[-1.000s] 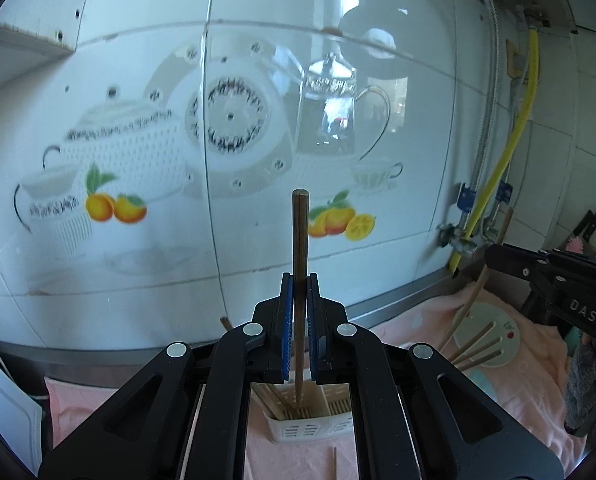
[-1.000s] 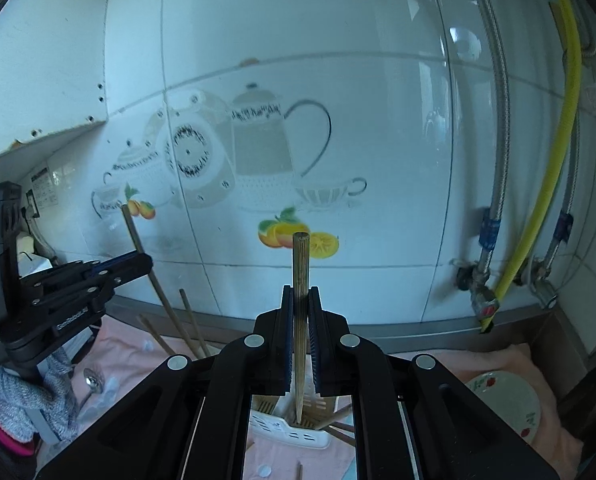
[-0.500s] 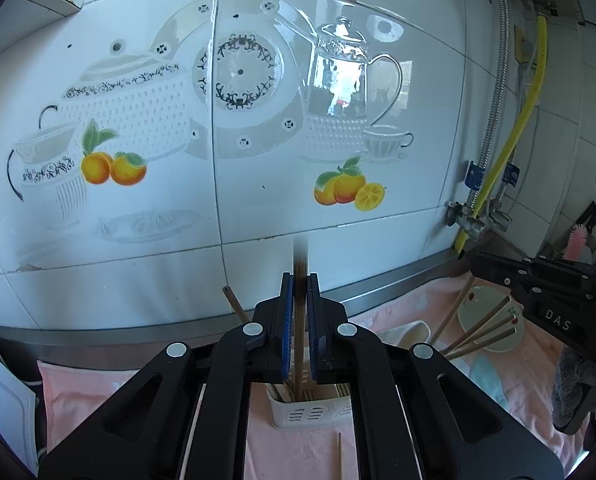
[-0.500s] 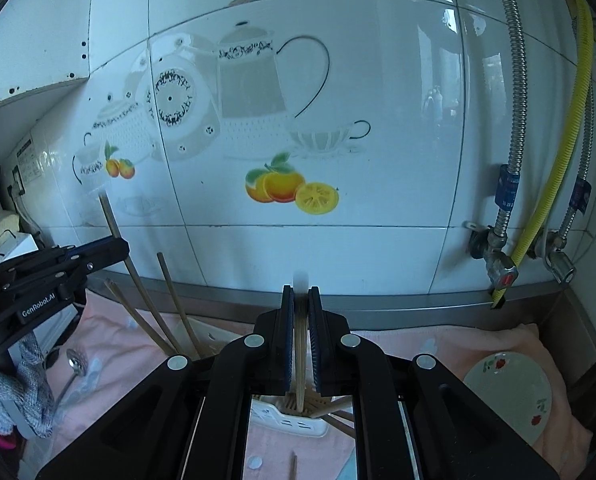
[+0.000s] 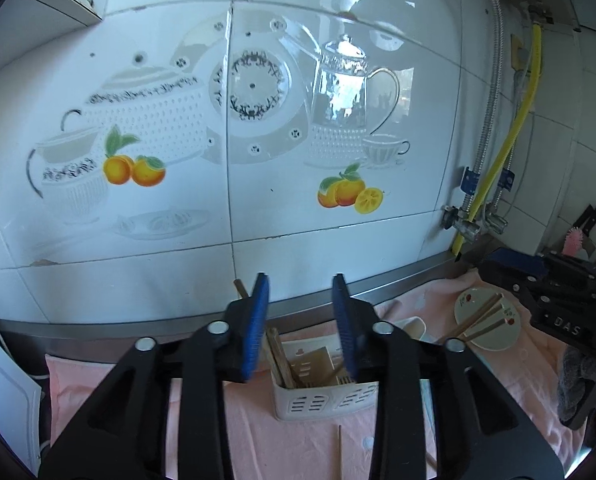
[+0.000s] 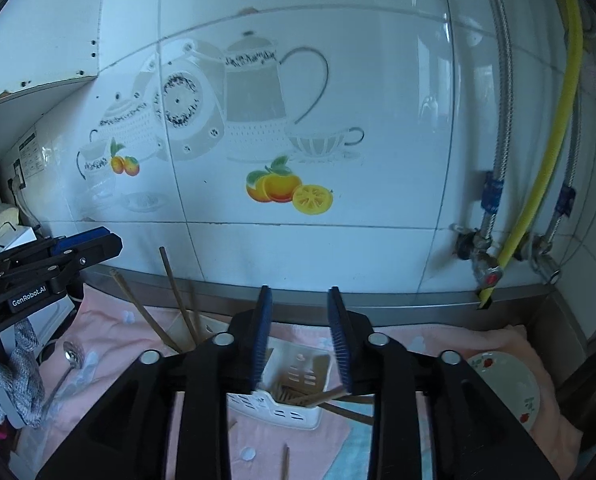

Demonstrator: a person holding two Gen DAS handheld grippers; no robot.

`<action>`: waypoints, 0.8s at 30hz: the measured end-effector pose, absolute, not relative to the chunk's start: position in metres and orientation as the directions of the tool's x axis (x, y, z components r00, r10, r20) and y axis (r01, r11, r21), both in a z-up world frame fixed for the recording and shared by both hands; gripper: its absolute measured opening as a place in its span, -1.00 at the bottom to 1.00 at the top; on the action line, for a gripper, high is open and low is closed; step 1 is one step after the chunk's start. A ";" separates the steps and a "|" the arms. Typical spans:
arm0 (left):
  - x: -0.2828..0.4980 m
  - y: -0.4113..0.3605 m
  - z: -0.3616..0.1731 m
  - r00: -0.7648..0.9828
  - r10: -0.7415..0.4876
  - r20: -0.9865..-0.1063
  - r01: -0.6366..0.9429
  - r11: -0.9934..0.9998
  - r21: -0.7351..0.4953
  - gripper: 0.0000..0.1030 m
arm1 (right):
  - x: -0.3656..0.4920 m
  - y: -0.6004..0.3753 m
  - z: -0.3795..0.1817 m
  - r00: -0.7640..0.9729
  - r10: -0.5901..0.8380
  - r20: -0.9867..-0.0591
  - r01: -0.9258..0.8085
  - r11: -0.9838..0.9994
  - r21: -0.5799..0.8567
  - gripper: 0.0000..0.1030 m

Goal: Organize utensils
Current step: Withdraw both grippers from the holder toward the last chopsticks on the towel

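Both grippers have just let go. 1 second ago the left gripper [image 5: 301,320] and the right gripper [image 6: 300,332] each held 1 chopstick upright between closed jaws, and half a second ago the sticks were already sliding down. Now both pairs of jaws stand wide and hold nothing, with the blue pads well apart. Each gripper hovers above the white holder [image 5: 322,394], which stands on the pink cloth [image 5: 109,384] that covers the counter, near the tiled wall [image 5: 257,220]. The 2 released chopsticks have most likely dropped into this holder, because several wooden sticks [image 5: 279,356] lean inside it now; which of them are the new ones, the pictures cannot tell. In the right wrist view the holder [image 6: 293,394] shows sticks [image 6: 318,396] lying low and slanted in 1 part, while 3 longer sticks [image 6: 173,300] rise behind the left side of the jaws. So this step of the task seems done, but the work is not finished. A few chopsticks [image 5: 480,318] rest across the small plate [image 5: 498,340] to the right, touching it, and 1 thin stick [image 5: 340,456] lies on the cloth in front of the holder. A metal spoon [image 6: 63,372] lies on the cloth at the left in the right wrist view. These loose pieces probably come next, and with both grippers free, either one could go for them.
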State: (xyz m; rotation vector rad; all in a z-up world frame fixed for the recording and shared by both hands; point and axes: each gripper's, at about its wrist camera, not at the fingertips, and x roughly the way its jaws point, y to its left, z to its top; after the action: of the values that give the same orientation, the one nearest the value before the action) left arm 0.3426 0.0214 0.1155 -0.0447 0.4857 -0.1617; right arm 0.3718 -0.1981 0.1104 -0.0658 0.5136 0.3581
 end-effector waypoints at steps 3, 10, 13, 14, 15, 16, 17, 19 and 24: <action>0.325 0.026 0.118 0.880 -0.162 -0.446 0.138 0.987 -0.087 -0.10 | 0.354 -0.201 0.115 0.827 0.307 -0.470 -0.349 0.937 -0.003 -0.03; 0.284 0.032 0.116 0.896 -0.136 -0.423 0.116 0.991 -0.074 0.46 | 0.309 -0.212 0.114 0.844 0.300 -0.445 -0.345 0.939 -0.020 0.37; 0.262 0.034 0.110 0.902 -0.127 -0.412 0.110 0.992 -0.065 0.63 | 0.293 -0.217 0.109 0.844 0.298 -0.447 -0.345 0.938 -0.025 0.50; 0.256 0.034 0.107 0.903 -0.127 -0.411 0.111 0.992 -0.064 0.70 | 0.287 -0.218 0.107 0.845 0.295 -0.447 -0.344 0.938 -0.030 0.53; 0.249 0.035 0.103 0.902 -0.126 -0.413 0.110 0.992 -0.062 0.77 | 0.282 -0.219 0.104 0.847 0.288 -0.447 -0.339 0.940 -0.037 0.55; 0.245 0.035 0.100 0.902 -0.120 -0.414 0.105 0.993 -0.059 0.78 | 0.276 -0.220 0.101 0.847 0.287 -0.447 -0.340 0.940 -0.041 0.62; 0.240 0.035 0.097 0.902 -0.114 -0.416 0.100 0.993 -0.055 0.78 | 0.271 -0.221 0.099 0.849 0.284 -0.446 -0.339 0.940 -0.047 0.63; 0.229 0.037 0.090 0.902 -0.109 -0.418 0.096 0.994 -0.052 0.81 | 0.261 -0.220 0.092 0.850 0.275 -0.449 -0.339 0.939 -0.066 0.64; 0.209 0.038 0.072 0.897 -0.092 -0.433 0.080 0.996 -0.046 0.89 | 0.239 -0.221 0.076 0.848 0.275 -0.453 -0.344 0.936 -0.074 0.67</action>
State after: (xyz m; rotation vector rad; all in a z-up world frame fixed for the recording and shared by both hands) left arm 0.2087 0.0376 0.0722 -0.0268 0.4493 -0.0892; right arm 0.2387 -0.2208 0.0761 -0.1548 0.4537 0.3275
